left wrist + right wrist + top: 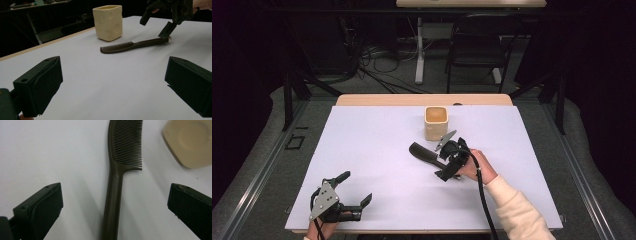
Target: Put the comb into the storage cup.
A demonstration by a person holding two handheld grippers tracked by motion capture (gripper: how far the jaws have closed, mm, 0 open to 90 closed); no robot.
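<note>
White matte table (377, 165), slim fine-toothed dark comb (117, 170)

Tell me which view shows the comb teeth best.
The right gripper view: the comb lies close below, each tooth distinct. The left gripper view shows it whole but farther off, teeth fine. In the high view it is small, teeth unreadable.

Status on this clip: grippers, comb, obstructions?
Left gripper open, idle. Right gripper open, jaws straddling comb handle, comb flat on table. Cup beyond, nothing blocking.
</note>
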